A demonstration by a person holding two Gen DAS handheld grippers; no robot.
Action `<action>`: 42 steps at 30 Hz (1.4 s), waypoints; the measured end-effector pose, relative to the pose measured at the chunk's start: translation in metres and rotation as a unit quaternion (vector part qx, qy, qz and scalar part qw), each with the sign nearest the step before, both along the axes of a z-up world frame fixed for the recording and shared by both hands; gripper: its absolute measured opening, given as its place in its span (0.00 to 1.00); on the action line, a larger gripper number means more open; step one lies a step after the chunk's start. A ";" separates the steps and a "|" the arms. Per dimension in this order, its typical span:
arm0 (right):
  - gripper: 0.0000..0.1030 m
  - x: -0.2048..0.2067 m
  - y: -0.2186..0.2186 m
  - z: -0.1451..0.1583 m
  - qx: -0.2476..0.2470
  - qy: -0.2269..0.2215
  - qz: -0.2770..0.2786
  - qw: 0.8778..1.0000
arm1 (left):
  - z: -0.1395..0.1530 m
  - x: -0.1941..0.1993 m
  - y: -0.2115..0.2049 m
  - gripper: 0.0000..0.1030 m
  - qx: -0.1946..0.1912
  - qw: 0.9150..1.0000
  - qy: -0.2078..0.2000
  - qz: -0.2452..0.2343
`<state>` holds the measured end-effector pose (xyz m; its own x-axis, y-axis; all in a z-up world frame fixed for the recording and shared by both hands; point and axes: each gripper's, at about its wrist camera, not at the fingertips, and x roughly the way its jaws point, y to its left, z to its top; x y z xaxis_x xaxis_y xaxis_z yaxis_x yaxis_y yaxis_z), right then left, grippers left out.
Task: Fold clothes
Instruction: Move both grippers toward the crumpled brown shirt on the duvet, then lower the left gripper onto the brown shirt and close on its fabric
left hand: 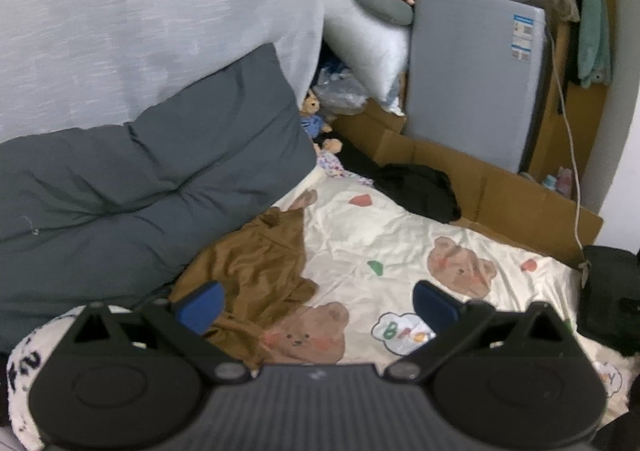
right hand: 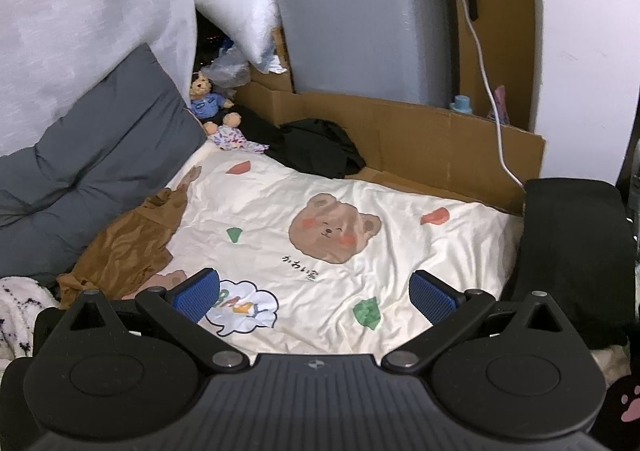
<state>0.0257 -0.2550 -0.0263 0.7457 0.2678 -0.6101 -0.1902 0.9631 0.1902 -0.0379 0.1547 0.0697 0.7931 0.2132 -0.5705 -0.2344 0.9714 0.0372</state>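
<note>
Your crumpled brown velvety garment [left hand: 256, 271] lies on the cream bear-print bedsheet [left hand: 400, 251], long axis running from 7 to 1 o'clock. It sits at 11 o'clock from your nearer left gripper [left hand: 316, 305], while your right gripper [right hand: 314, 297] is farther off; both are wide open and empty.

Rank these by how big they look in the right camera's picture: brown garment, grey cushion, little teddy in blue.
1. grey cushion
2. brown garment, though it lies nearer the camera, so that gap is unsure
3. little teddy in blue, clearly smallest
</note>
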 end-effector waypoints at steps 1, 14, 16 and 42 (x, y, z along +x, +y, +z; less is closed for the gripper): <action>1.00 0.000 0.002 0.000 0.001 0.000 0.002 1.000 | 0.000 -0.002 0.002 0.99 0.001 1.000 0.000 0.001; 1.00 0.005 0.025 0.005 0.011 -0.020 0.025 0.999 | -0.016 -0.007 0.047 0.99 -0.002 0.999 0.006 0.035; 1.00 0.009 0.030 0.004 0.014 -0.020 0.033 0.999 | -0.024 -0.004 0.057 0.99 -0.001 0.999 0.013 0.041; 0.93 0.039 0.086 -0.023 -0.031 0.016 0.076 0.997 | -0.176 0.095 0.119 0.97 0.010 0.993 0.111 0.031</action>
